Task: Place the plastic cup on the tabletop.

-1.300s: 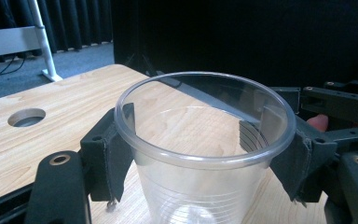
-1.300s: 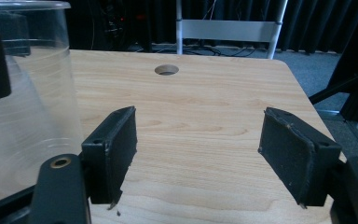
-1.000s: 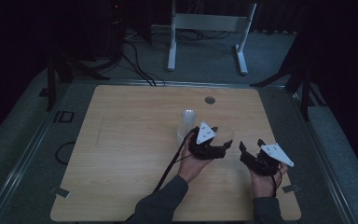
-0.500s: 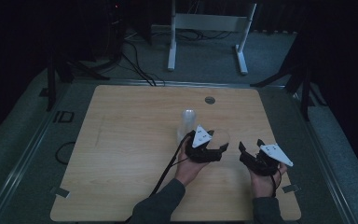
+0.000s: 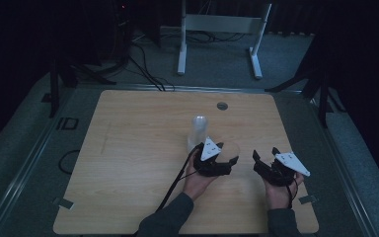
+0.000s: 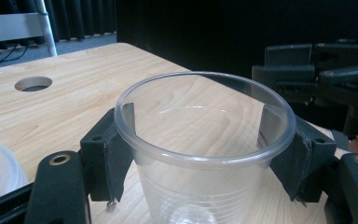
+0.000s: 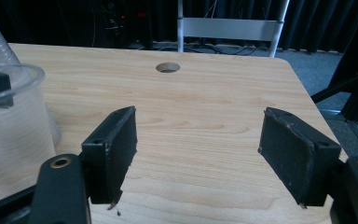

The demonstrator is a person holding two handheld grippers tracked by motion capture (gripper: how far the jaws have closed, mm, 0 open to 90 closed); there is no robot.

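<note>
Nearest the person, two forearms enter from the counter's [image 5: 128, 163] near edge. Right gripper [image 5: 265, 162] hovers low over bare wood, fingers [image 7: 114, 149] spread wide with nothing between them. Just to its left, the left gripper [image 5: 222, 154] has its fingers [image 6: 109, 154] set against opposite sides of a clear plastic cup [image 6: 205, 154], right under the rim; cup upright, base on the counter at the near right-centre. Close behind it stands a stack of clear cups [image 5: 199, 129], upside down, apparently not touching the held cup. Farther back, a round hole [image 5: 222, 105] in the counter, then a white metal frame [image 5: 219, 29] on the floor
</note>
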